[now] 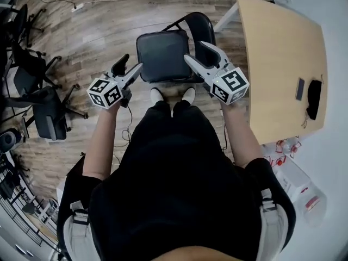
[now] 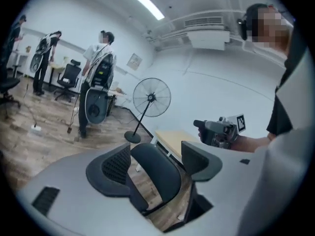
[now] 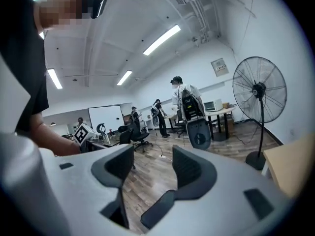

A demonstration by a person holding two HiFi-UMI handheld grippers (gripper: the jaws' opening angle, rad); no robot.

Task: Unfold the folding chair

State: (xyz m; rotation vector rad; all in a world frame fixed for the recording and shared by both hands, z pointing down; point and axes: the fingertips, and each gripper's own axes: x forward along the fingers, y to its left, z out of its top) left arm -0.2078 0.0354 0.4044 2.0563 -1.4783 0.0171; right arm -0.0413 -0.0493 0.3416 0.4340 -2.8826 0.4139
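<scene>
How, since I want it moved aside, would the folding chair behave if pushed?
The folding chair likely feels light: thin tube frame, slim seat. Standing open on the smooth wood floor, it probably slides; pushed high, it might tip.

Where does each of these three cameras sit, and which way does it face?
Head view: on the person's head, facing steeply down at the folding chair; shows their torso, arms, left gripper and right gripper.
Left gripper view: on the left gripper, facing across the room past its open jaws towards the folding chair and standing fan; shows the right gripper.
Right gripper view: on the right gripper, facing across the room; shows the left gripper.
Shared: both gripper views see the standing fan.
</scene>
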